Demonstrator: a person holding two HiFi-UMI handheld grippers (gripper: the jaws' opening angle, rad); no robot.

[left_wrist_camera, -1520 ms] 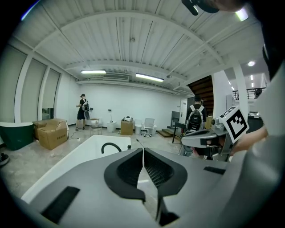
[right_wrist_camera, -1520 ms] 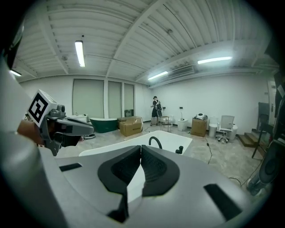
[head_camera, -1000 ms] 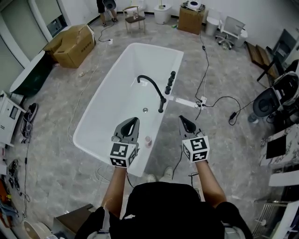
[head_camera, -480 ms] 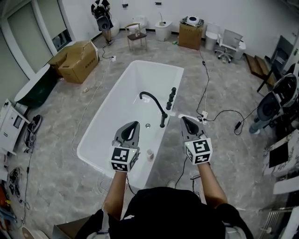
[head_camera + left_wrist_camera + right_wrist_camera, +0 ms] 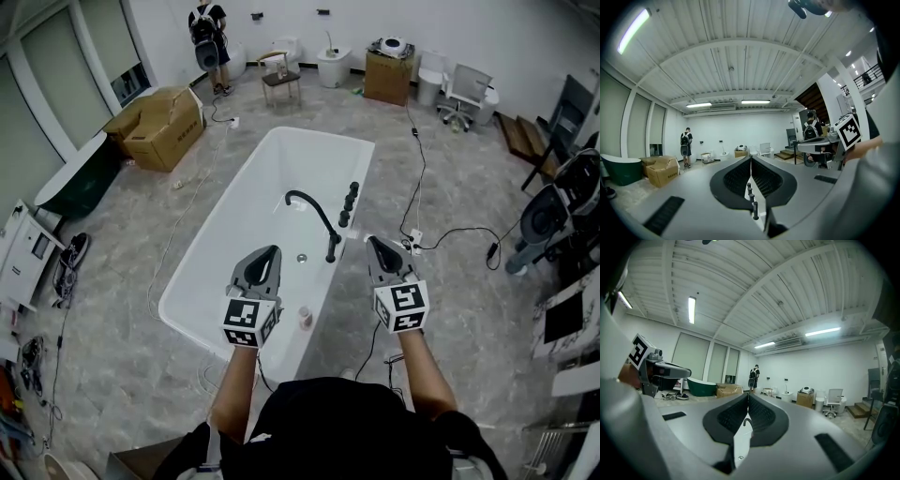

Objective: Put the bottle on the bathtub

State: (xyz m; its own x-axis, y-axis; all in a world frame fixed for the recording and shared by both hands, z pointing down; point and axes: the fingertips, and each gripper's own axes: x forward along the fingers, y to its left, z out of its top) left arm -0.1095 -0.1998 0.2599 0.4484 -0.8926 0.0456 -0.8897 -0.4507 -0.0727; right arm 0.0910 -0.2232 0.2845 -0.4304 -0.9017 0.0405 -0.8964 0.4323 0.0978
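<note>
Left hand-held gripper (image 5: 270, 251), closed and empty, hangs just beside bottle (image 5: 305, 317) on bathtub (image 5: 202, 246) rim.

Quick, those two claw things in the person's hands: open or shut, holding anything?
Left gripper: closed, holding nothing.
Right gripper: closed, holding nothing.

glossy white bathtub (image 5: 246, 204), matt black faucet (image 5: 332, 247), probably metal; smooth marbled floor (image 5: 122, 234); cardboard box (image 5: 159, 127).
</note>
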